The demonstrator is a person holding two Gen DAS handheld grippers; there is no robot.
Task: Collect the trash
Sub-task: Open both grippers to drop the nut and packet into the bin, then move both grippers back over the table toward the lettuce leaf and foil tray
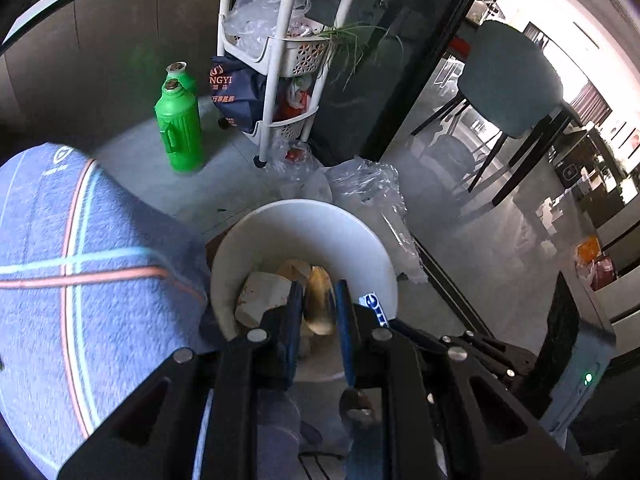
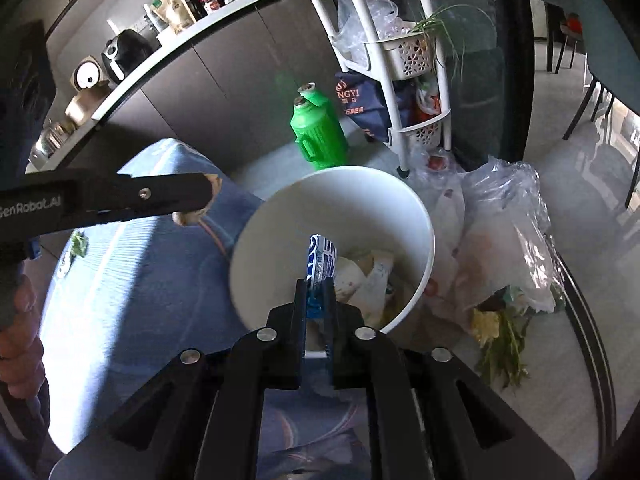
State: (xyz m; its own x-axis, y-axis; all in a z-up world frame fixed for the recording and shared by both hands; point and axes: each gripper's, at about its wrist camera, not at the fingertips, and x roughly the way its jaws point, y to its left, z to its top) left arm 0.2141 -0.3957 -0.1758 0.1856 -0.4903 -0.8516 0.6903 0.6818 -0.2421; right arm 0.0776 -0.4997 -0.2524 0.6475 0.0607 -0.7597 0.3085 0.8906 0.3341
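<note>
Over the white bin (image 2: 256, 240), both claws point steeply down with their loads inside the rim, so whatever is let go should drop in, not onto the floor.

- Left gripper (image 1: 319, 286): clenched on one brown scrap (image 1: 318, 308). It looks like peel, but it is too blurred to be sure. The scrap hangs above the rubbish already in the bin.
- Right gripper (image 2: 315, 282): pinching one blue-and-white wrapper (image 2: 320, 256) by its lower end. The free end sticks up over the bin's mouth.
- The bin stands on the floor, against the edge of the blue rug (image 2: 140, 280). My guess is that it was put there to be within easy reach.

Task things — the scrap and the wrapper are both still held and not yet dropped. The bin is part full of paper and wrapper bits.

Count:
- Bins: 1
- Held pieces: 2, one per claw
- Green jugs (image 2: 318, 140): 2, one behind the other, by the cabinet front
- White rack (image 2: 400, 52): 1, with bags stuffed in its baskets
- Clear plastic bags (image 2: 504, 232): a heap touching the bin's far side — I cannot count them
- Leafy stems (image 2: 504, 344): one bunch on the floor by that heap
- Green bit (image 2: 78, 244): 1, on the rug

The stems and the green bit are likely the next pickups.
</note>
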